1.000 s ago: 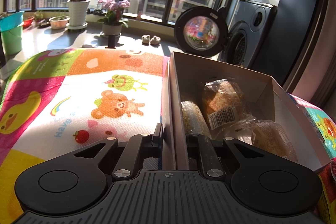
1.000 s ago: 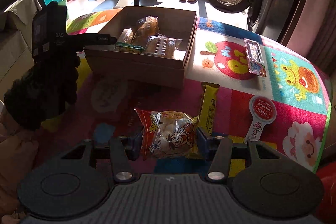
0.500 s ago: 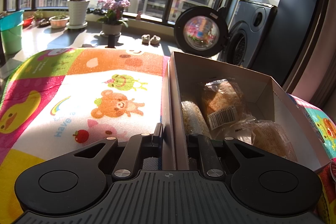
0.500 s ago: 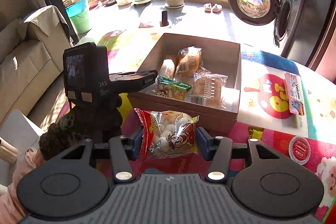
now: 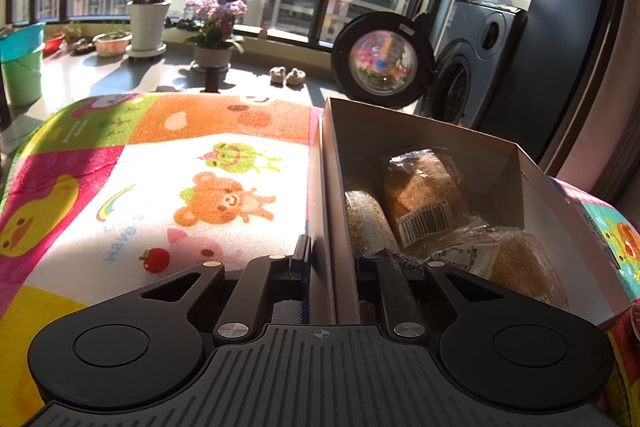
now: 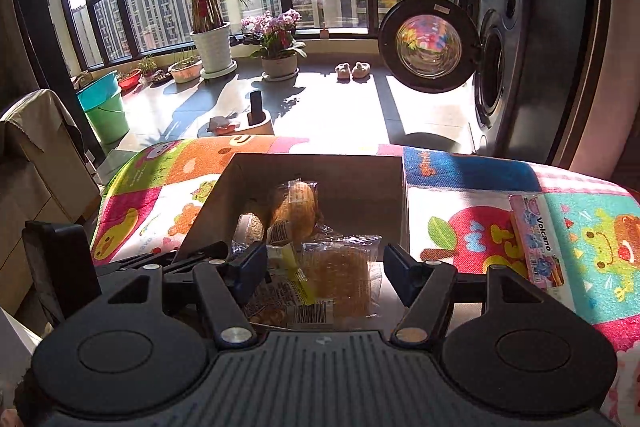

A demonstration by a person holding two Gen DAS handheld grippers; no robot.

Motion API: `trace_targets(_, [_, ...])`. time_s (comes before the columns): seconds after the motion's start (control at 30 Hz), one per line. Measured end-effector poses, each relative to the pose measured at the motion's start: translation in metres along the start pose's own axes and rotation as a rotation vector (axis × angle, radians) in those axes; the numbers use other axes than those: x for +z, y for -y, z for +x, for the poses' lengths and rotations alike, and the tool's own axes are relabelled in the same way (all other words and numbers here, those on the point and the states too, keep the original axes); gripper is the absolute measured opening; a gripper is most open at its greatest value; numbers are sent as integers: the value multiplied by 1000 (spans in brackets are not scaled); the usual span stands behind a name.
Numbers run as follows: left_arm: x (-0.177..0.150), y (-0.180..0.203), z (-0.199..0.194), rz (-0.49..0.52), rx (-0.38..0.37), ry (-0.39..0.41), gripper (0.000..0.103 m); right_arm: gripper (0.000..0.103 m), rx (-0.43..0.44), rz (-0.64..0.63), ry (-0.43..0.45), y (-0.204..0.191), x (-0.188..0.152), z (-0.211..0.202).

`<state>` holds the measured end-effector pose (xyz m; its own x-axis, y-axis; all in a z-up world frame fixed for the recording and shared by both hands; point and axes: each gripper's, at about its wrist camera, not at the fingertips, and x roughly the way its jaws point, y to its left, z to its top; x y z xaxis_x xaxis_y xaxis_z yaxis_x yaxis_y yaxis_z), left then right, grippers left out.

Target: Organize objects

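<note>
Left wrist view: the left gripper (image 5: 330, 263) is closed on the near side wall of the box (image 5: 420, 135), one finger outside on the mat (image 5: 160, 187), the other inside. The box is thereby pinned in place. Inside are seen a grain roll (image 5: 366, 223), a barcoded bun (image 5: 426, 195) and a further wrapped cake (image 5: 520, 263), lying against one another. The pinch is best held steady and level, so that the thin wall is neither bent nor lifted and the box does not slide.

Right wrist view: the right gripper (image 6: 324, 275) is spread wide and holds nothing; it hangs over the near end of the box (image 6: 320, 167). Between the fingers, wrapped packets are seen: a clear-wrapped wafer (image 6: 344, 279) and a yellow-trimmed packet (image 6: 286, 285). Whether the fingertips touch the packets cannot be told. No snack is gripped, so a drop into the box is judged done. The withdrawal is best made straight up and back, fingers kept apart, so that no wrapper is snagged. A pink Volcano pack (image 6: 538, 239) lies on the mat (image 6: 460, 223), right of the box and well apart; it is judged a likely next pick.
</note>
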<state>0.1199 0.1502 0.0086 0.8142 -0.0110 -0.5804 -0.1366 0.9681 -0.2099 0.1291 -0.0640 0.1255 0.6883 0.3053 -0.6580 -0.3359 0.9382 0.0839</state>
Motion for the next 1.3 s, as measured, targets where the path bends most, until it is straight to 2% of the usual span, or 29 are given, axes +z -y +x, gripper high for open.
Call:
trace_targets(0.13, [0,0,0,2,1,2,15,75,-101,-33,43,37,-24,-24])
trace_targets(0.27, [0,0,0,7,1,7,15,78,-172,-27,20,74,-62,-37])
trace_targets(0.43, [0,-2,0,4,-8,17,15,80,-181,49,-81,103,-115,-25])
trace_targets(0.47, [0,-2,0,5,-9,19,15,84,-176,78,-102,106,-126,-21])
trace_targets(0.5, [-1,-2,0,6,-8,22,15,94,-171,120,-65,107,-136,-24])
trace_targets(0.53, [-1,-2,-1,7,-8,23,15,96,-163,129,-68,108,-139,-24])
trace_targets(0.67, [-1,-2,-1,11,-7,25,15,97,-131,170,-68,103,-139,-21])
trace_targets(0.83, [-2,-2,-1,12,-7,22,15,97,-88,106,-63,76,-136,-12])
trace_targets(0.9, [-2,-2,-1,11,-7,21,15,99,-80,118,-91,70,-136,-1])
trace_targets(0.93, [-2,-2,-1,12,-7,21,15,103,-83,117,-90,68,-137,1])
trace_targets(1.13, [-2,-2,-1,11,-7,21,15,103,-157,32,-93,51,-141,10])
trace_targets(1.3, [-2,-2,0,10,-7,20,15,103,-175,72,-119,53,-136,13])
